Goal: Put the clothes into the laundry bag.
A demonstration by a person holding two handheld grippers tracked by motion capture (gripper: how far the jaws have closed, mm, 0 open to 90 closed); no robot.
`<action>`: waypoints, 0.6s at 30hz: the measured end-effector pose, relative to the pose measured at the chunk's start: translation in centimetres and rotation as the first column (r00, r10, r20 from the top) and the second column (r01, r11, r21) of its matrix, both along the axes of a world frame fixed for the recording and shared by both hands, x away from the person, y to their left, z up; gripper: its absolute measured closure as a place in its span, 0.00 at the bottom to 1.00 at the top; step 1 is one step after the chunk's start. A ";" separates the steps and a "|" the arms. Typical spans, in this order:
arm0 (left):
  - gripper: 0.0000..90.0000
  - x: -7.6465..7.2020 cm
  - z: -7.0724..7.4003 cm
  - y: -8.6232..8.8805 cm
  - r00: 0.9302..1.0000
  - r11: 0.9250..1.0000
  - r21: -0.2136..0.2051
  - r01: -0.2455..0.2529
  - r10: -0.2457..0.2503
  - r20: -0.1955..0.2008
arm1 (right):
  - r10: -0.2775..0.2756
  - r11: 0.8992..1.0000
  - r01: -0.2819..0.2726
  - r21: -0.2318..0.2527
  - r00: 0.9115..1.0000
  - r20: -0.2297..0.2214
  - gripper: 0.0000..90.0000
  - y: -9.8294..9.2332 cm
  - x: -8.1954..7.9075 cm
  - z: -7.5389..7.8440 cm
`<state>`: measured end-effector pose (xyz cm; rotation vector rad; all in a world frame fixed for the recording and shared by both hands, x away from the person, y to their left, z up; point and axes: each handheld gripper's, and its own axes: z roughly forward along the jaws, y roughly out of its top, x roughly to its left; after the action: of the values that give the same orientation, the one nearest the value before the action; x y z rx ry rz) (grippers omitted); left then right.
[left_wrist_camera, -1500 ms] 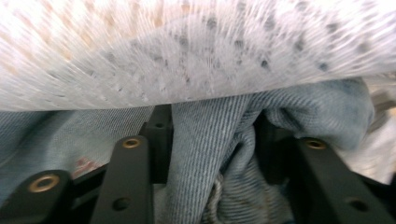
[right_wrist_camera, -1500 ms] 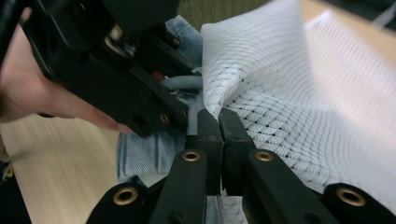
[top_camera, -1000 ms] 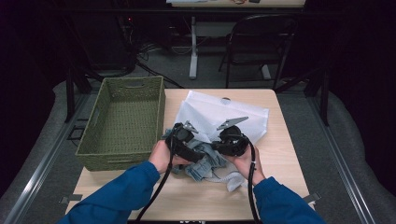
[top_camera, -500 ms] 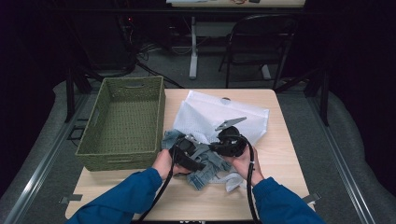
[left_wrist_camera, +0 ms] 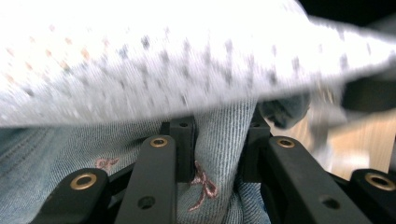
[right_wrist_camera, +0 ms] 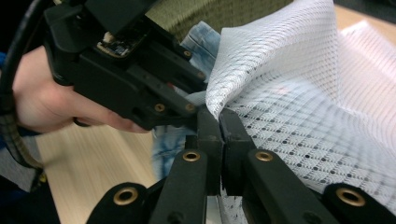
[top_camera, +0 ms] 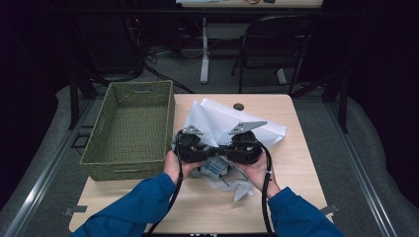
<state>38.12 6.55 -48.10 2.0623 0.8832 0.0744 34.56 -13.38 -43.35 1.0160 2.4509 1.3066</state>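
light wood table (top_camera: 291, 148), green wicker basket (top_camera: 131, 131), left claw (left_wrist_camera: 219, 135) closing on denim (left_wrist_camera: 219, 154), right claw (right_wrist_camera: 219, 123) pinching mesh bag (right_wrist_camera: 289, 93), dark room

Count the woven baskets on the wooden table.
1: a green woven rectangular basket sits on the left side of the light wooden table, beside the white mesh bag.

**Cloth, mesh, wicker and matt plastic on a wood-grain table**

A faded, ribbed denim garment (left_wrist_camera: 219, 135), stitched with small pink bows, is seen beside a white mesh laundry bag (right_wrist_camera: 299, 93) of fine, dotted netting. The basket (top_camera: 131, 131) is woven in coarse olive wicker. The table (top_camera: 296, 163) is finished in pale, smooth wood grain. The left gripper (left_wrist_camera: 219, 140) and right gripper (right_wrist_camera: 219, 135) are made of matt black plastic with brass-coloured rivets.
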 end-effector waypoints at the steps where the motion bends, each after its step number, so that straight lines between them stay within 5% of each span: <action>1: 0.81 0.0 0.4 -0.4 0.999 1.000 -0.011 -0.024 0.024 0.021 | 0.003 1.000 -0.003 0.023 1.000 0.002 0.99 -0.1 -0.1 0.2; 4: 0.80 0.3 -0.2 -1.1 0.999 0.999 -0.021 -0.044 0.045 0.023 | 0.013 0.998 -0.011 0.063 1.000 -0.018 0.99 -0.3 -0.2 0.2; 7: 0.75 1.3 -2.9 -2.5 0.999 1.000 0.007 -0.030 0.031 -0.018 | -0.012 1.000 0.014 0.021 0.998 -0.056 0.99 -0.5 0.2 -1.0; 9: 0.65 1.5 -3.7 -2.8 1.000 0.999 0.048 0.022 -0.022 0.002 | -0.034 0.999 0.032 -0.022 0.995 -0.096 0.99 -0.9 0.9 -2.3; 11: 0.49 1.4 -3.7 -2.8 0.999 0.997 0.059 0.039 -0.040 0.019 | -0.048 0.998 0.041 -0.052 0.990 -0.131 0.99 -1.3 1.4 -3.3; 12: 0.43 0.9 -3.2 -2.9 0.996 0.990 0.118 0.072 -0.078 0.050 | -0.056 0.998 0.050 -0.049 0.988 -0.141 0.99 -1.6 1.5 -3.5; 14: 0.33 0.6 -2.9 -2.9 0.994 0.990 0.122 0.077 -0.085 0.063 | -0.058 0.997 0.051 -0.051 0.988 -0.140 0.99 -1.8 1.7 -3.6; 18: 0.25 -0.5 -1.5 -1.8 0.990 0.980 0.175 0.094 -0.110 0.085 | -0.061 0.997 0.054 -0.058 0.989 -0.133 0.99 -1.8 1.7 -3.5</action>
<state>37.65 4.78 -49.60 2.2410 0.7332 0.1967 36.25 -15.21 -46.86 1.1887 2.5184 1.1839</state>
